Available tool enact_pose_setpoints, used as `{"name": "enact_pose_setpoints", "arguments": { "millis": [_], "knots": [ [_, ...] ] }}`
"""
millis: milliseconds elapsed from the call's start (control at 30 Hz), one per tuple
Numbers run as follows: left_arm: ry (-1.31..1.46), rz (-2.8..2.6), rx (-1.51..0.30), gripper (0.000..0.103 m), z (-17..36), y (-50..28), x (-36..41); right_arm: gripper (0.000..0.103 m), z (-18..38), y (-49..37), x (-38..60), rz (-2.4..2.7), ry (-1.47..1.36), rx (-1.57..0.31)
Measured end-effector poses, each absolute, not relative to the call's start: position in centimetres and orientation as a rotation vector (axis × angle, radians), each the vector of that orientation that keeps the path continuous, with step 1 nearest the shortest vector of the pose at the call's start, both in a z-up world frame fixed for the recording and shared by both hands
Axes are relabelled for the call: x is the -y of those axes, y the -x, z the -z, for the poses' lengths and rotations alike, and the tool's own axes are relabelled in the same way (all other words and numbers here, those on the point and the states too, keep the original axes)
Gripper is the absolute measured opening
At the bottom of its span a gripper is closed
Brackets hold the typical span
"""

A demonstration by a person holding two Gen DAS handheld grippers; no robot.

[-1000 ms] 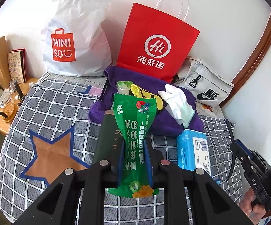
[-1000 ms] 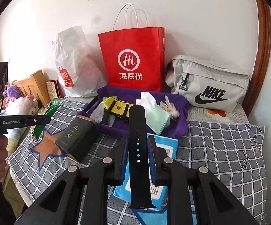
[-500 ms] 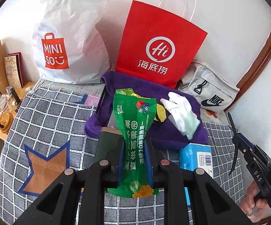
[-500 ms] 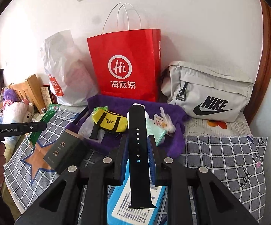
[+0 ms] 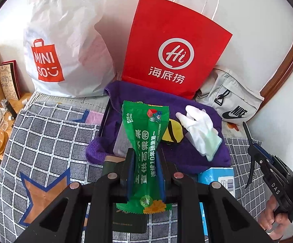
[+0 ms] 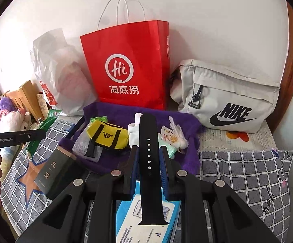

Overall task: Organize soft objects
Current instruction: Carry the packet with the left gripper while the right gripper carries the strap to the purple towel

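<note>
The left gripper (image 5: 145, 165) is clamped on the green snack packet (image 5: 146, 139) and the right gripper (image 6: 149, 158) on the black watch strap (image 6: 149, 162) — both held lengthwise, pointing at the purple towel (image 6: 189, 125) just ahead.

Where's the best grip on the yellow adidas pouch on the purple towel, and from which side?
Judgement: pinch the yellow pouch across its short width at the bulging middle, between the two black straps, coming down from above. It lies flat and free on the purple towel, long axis roughly left-right. Either gripper must first unload: right gripper is shut on the black watch strap, left gripper on the green snack packet.
</note>
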State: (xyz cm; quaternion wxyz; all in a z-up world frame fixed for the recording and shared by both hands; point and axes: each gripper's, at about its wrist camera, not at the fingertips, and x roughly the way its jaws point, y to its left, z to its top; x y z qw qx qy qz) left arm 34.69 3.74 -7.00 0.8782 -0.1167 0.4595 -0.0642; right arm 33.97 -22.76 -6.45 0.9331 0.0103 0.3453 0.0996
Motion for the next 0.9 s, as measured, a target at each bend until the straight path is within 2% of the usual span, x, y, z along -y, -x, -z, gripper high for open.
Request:
{"name": "enact_pose_setpoints", "arguments": {
  "millis": [900],
  "knots": [
    [0.263,0.136,-1.003,0.019,10.6,-41.0,-4.6,0.020,9.7,-42.2,23.7,-0.169,-0.036,-0.758]
  ]
}}
